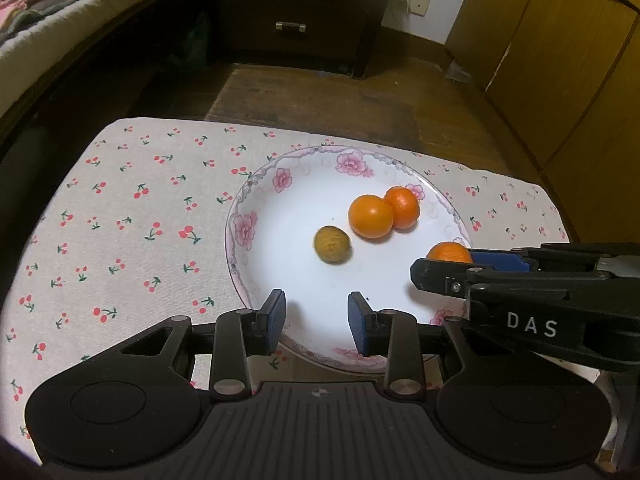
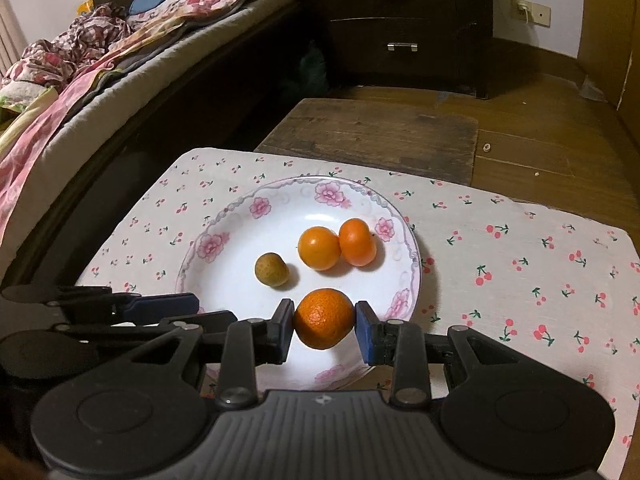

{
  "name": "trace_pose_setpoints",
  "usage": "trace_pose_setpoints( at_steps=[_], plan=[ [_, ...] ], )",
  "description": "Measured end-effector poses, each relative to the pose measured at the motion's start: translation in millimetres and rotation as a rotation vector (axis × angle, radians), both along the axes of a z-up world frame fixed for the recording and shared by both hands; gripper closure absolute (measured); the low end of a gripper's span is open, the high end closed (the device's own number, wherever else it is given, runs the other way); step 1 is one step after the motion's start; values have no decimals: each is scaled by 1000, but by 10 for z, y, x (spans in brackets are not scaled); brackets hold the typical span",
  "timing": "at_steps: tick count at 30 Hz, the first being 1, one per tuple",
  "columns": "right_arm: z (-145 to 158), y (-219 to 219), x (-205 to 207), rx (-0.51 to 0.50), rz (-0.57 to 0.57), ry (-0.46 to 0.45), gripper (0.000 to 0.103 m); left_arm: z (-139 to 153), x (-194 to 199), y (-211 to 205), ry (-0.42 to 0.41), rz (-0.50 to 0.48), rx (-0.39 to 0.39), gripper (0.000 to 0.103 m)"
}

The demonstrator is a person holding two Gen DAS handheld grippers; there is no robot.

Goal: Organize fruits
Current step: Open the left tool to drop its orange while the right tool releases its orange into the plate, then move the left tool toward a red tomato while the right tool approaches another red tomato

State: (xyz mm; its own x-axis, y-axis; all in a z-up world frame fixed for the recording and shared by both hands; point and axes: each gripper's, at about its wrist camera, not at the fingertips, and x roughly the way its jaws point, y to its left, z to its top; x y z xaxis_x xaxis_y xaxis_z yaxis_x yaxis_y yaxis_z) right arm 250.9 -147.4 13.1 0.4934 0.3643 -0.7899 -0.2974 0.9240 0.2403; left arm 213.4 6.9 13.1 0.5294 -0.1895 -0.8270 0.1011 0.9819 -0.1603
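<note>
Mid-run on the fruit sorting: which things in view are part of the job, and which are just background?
Part of the job:
- held orange in the right gripper
- two oranges, touching each other on the plate
- small brown-green fruit
- left gripper, nothing between its fingers

Background:
- cherry-print cloth
- bed
- dark drawer unit

Ahead of you a cherry-print cloth (image 2: 520,248) covers the near part of the desk (image 2: 372,136), whose bare, worn wooden top shows beyond the cloth's far edge. On your left runs a bed (image 2: 100,92) with a pale mattress edge, piled with rumpled pink floral bedding (image 2: 72,52) and a blue fabric. Straight beyond the desk stands a dark nightstand (image 2: 400,24) with two drawers and metal handles. A wall socket (image 2: 532,12) sits to its right, and yellowish wooden cabinet doors (image 1: 560,60) line the right side.
</note>
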Motion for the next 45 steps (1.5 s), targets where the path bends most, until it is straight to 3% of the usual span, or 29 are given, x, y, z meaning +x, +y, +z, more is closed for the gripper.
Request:
trace_pose_setpoints(
  at_steps=[27,45],
  plan=[
    [67,2,-80,-9,8,-20,63,21,-42,-29,-9,-7,17,61],
    [186,-36,-340,-8,24,-28,63,80,-248,-40,-14,-19,12,59]
  ],
)
